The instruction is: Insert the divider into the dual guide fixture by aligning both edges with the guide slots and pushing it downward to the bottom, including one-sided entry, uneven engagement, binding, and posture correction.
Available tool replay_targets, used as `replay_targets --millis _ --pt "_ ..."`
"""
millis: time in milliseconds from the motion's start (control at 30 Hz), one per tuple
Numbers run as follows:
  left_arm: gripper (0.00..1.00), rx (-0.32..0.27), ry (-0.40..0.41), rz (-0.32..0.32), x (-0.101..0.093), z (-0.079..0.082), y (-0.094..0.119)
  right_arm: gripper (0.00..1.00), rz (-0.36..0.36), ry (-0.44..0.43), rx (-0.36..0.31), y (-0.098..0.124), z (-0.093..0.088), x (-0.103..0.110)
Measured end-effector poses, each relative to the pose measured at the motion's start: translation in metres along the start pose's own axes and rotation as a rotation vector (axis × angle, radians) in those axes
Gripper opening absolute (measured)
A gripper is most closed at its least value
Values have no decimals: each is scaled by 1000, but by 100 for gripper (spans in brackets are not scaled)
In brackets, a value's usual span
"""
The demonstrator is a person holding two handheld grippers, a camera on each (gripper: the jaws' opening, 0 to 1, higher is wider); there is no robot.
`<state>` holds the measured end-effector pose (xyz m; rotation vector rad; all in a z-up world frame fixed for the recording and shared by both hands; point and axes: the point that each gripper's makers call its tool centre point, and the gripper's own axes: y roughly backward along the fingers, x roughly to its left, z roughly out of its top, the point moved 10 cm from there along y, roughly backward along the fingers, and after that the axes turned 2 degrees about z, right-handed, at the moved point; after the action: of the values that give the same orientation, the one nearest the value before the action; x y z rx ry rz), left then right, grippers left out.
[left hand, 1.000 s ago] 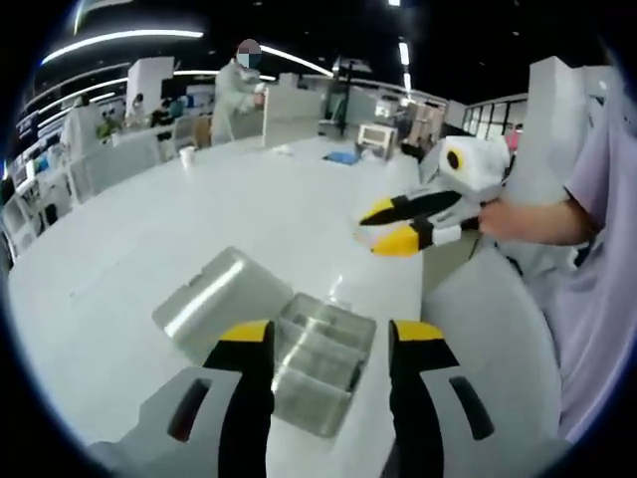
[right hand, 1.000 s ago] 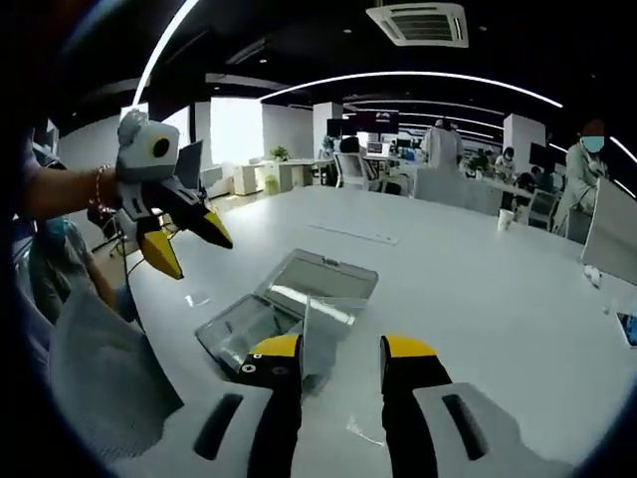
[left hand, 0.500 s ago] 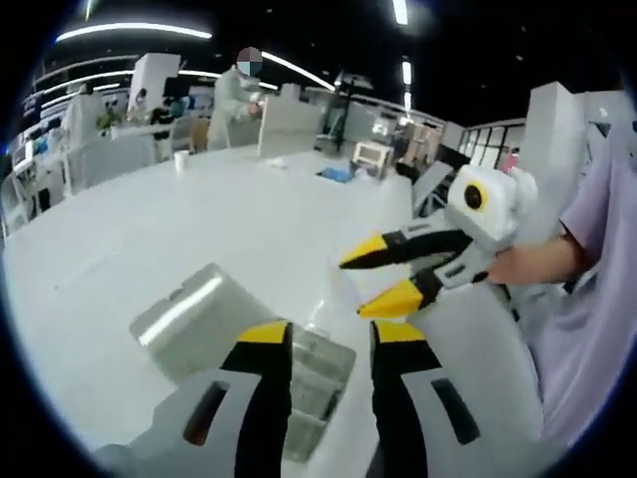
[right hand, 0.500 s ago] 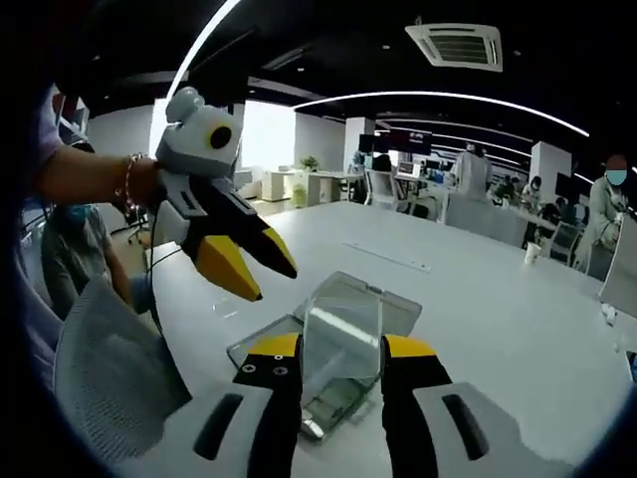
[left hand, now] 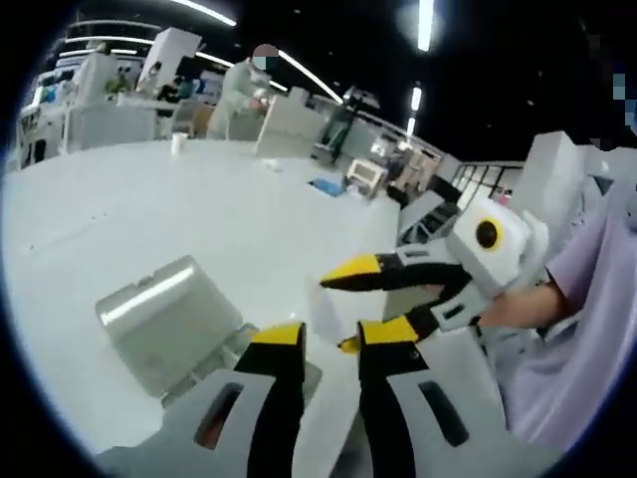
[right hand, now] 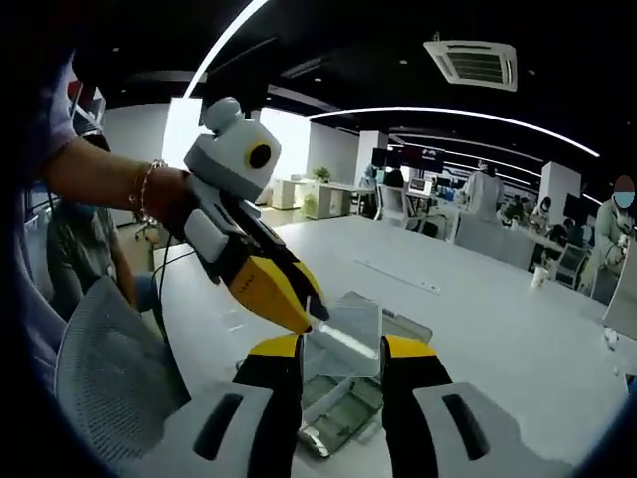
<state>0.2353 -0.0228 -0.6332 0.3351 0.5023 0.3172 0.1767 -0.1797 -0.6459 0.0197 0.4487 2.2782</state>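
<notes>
Since the earlier frame, the left hand-held gripper (right hand: 317, 307) has been brought onto the divider (right hand: 343, 339), pinched by the right hand-held gripper (right hand: 341, 349); whether the left is closed cannot be told. Both edges should be levelled above the fixture (right hand: 338, 413) first.

Ceiling: dark, with long curved light strips (right hand: 468, 112) sweeping from 11 to 2 o'clock in the right gripper view, and a square air-conditioning vent (right hand: 471, 65) at 1 o'clock.
Work surface: a broad white table (left hand: 149, 209), glossy, catching pale reflections.
Windows: a bright window (right hand: 289, 144) at 11 o'clock in the right gripper view.
Furniture: desks with monitors (right hand: 423, 159) far off at 1 o'clock; a grey mesh chair (right hand: 105, 368) at 8 o'clock.
People: a figure in pale clothing (left hand: 244, 95) stands at 11 o'clock in the left gripper view.
</notes>
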Motion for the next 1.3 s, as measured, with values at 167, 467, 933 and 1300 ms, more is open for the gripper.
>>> replay_targets --millis 167,467,933,1300 --pt "12 -3 29 -11 1 -1 1 26 13 24 -9 0 1 6" --pt "1 6 96 -24 1 -2 2 26 19 56 -23 0 2 9" --pt "0 -9 127 -9 3 -1 6 20 37 86 -35 4 5 -4" --pt "0 53 -11 45 7 0 15 18 144 122 23 17 17 -27"
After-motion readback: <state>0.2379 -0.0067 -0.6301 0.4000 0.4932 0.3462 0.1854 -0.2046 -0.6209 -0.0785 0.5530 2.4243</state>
